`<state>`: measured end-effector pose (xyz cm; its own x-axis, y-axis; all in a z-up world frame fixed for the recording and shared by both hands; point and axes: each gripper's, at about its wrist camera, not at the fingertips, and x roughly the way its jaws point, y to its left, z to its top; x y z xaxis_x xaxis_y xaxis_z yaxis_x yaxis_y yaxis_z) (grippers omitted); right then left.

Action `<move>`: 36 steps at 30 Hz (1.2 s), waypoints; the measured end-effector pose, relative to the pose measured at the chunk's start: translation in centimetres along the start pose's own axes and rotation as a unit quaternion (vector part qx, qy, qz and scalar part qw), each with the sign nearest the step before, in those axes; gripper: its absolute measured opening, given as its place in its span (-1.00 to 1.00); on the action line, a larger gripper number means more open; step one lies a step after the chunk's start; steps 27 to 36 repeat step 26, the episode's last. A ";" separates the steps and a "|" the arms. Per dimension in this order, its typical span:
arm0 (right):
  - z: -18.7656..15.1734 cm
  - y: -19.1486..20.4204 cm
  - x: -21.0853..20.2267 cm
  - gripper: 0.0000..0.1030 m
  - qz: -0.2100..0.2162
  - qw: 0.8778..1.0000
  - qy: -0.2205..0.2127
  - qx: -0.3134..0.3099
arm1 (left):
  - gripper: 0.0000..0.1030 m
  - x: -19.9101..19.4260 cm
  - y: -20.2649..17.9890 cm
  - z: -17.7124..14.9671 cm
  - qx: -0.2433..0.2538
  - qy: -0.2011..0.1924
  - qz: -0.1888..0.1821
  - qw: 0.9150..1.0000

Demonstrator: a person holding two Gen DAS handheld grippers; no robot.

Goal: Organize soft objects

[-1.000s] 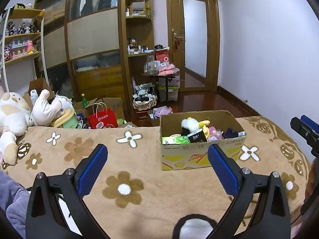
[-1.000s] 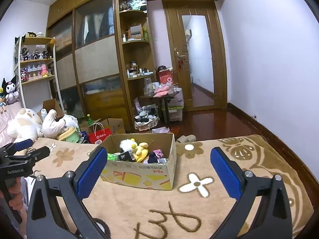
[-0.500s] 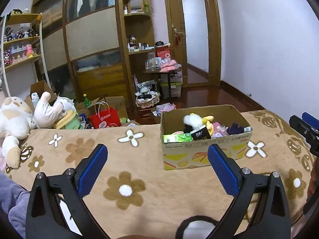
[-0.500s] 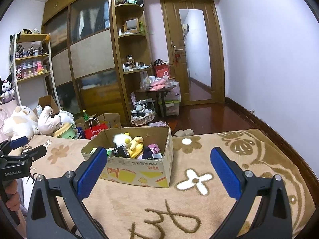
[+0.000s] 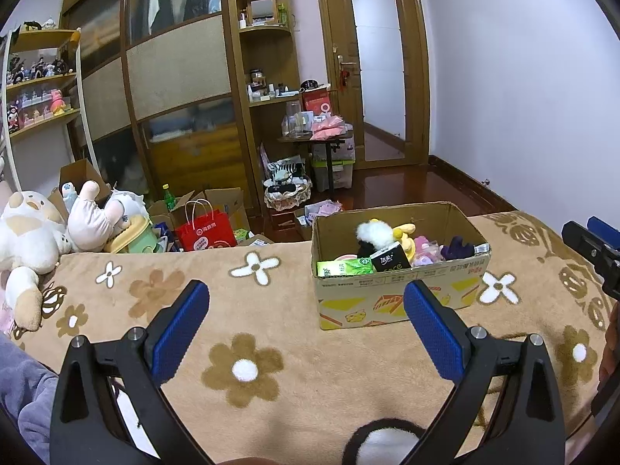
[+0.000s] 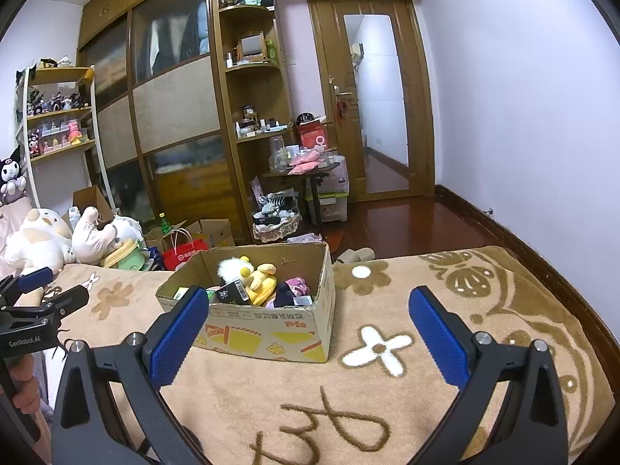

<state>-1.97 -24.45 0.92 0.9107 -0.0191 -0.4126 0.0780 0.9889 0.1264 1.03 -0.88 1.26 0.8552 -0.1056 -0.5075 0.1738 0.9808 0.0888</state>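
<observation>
Both my left gripper (image 5: pixel 306 306) and right gripper (image 6: pixel 308 312) gape wide, holding nothing. The cardboard box (image 5: pixel 395 294) of soft objects sits ahead, nearer my left gripper's right finger. Its white fluffy toy (image 5: pixel 374 233) looks light and squashy, probably; I'd pinch its plump middle.

"genrobot.ai" on left tongs (image 6: pixel 37 290) body.

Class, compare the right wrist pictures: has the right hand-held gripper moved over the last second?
Yes. The right hand-held gripper has tilted downward: the door and cardboard box sit higher in its view than before.
</observation>
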 end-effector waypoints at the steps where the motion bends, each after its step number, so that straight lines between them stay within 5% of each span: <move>1: -0.1 0.0 0.0 1.00 0.000 1.000 0.001 0.001 | 0.93 -0.1 0.1 0.0 0.000 -0.001 0.001 1.000; 36: -0.3 0.3 -0.3 1.00 -0.011 1.000 0.002 0.003 | 0.93 -0.2 0.6 -0.3 0.002 0.000 -0.001 1.000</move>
